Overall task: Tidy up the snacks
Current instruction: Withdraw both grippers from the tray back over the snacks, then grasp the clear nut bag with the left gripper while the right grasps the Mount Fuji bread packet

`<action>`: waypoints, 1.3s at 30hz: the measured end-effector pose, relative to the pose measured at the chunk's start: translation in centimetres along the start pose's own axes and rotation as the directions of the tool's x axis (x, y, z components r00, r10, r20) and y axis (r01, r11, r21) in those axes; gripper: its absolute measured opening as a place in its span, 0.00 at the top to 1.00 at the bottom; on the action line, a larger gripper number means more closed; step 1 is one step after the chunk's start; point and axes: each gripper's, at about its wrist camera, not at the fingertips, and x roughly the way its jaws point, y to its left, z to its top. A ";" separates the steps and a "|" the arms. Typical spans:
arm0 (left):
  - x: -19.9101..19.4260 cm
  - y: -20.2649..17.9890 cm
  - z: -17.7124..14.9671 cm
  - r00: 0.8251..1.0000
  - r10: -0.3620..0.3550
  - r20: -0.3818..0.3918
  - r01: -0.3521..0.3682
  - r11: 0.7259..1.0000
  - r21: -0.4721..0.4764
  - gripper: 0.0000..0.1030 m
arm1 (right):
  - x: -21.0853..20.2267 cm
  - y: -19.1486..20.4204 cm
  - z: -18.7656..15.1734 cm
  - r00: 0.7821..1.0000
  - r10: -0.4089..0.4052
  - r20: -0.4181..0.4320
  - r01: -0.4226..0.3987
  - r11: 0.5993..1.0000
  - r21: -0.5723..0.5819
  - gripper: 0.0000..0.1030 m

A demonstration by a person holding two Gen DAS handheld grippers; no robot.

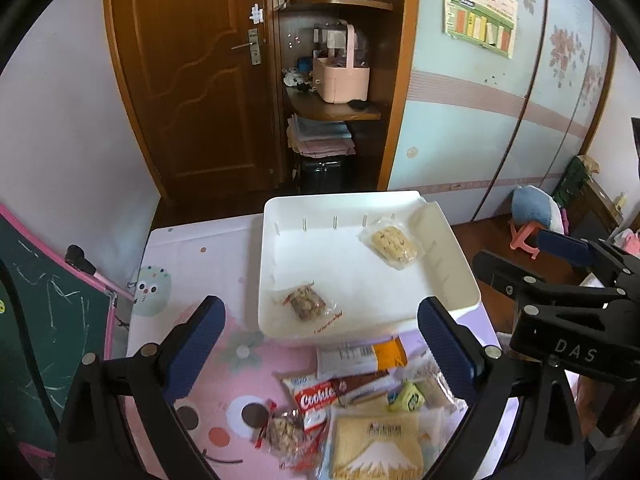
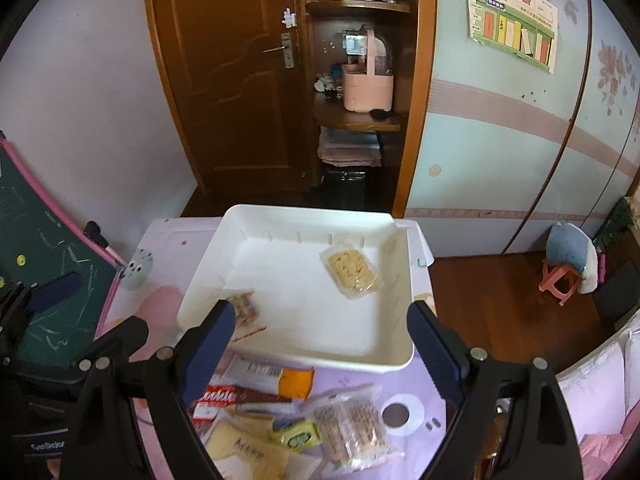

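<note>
I am holding both the left gripper and right gripper released and empty above the snack pile near the white tray; I am picking one top packet, avoiding its neighbours.

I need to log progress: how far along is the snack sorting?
Done: two wrapped snacks lie in the white tray, a pale cracker pack and a nut bar. In hand: nothing; left gripper and right gripper are open. Left: the snack pile on the mat.
</note>
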 end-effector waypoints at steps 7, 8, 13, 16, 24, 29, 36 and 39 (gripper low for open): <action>-4.0 0.8 -2.1 1.000 -0.015 0.016 0.016 0.999 -0.048 0.06 | -3.8 0.8 -1.8 0.998 0.049 0.031 -0.049 0.999 0.003 0.14; -4.5 1.0 -2.4 1.000 -0.020 0.018 0.021 0.998 -0.059 0.06 | -4.4 0.8 -2.0 0.998 0.056 0.035 -0.056 0.998 0.005 0.14; -6.7 1.9 -4.1 0.999 -0.012 0.043 0.016 0.996 -0.092 0.06 | -6.6 1.8 -3.2 0.998 0.048 0.048 -0.047 0.999 -0.022 0.14; -7.7 2.5 -5.4 0.999 -0.002 0.050 0.007 0.995 -0.104 0.06 | -7.3 2.3 -4.2 0.998 0.040 0.048 -0.038 0.999 -0.035 0.14; -8.5 3.6 -8.8 1.000 0.020 0.022 -0.017 0.993 -0.114 0.06 | -8.3 3.6 -6.9 0.999 0.023 0.034 -0.021 0.997 -0.077 0.14; -7.9 3.9 -10.9 1.000 0.020 -0.008 -0.021 0.994 -0.110 0.06 | -7.8 4.2 -9.0 0.999 0.052 -0.002 -0.052 0.995 -0.086 0.14; -5.0 5.4 -14.4 0.995 0.035 -0.094 -0.044 0.995 -0.095 0.06 | -3.7 2.4 -12.6 0.979 0.145 -0.141 -0.146 0.989 0.000 0.14; -3.6 6.2 -15.8 0.991 0.034 -0.132 -0.047 0.994 -0.094 0.06 | -1.5 1.5 -14.3 0.969 0.144 -0.199 -0.143 0.990 0.021 0.14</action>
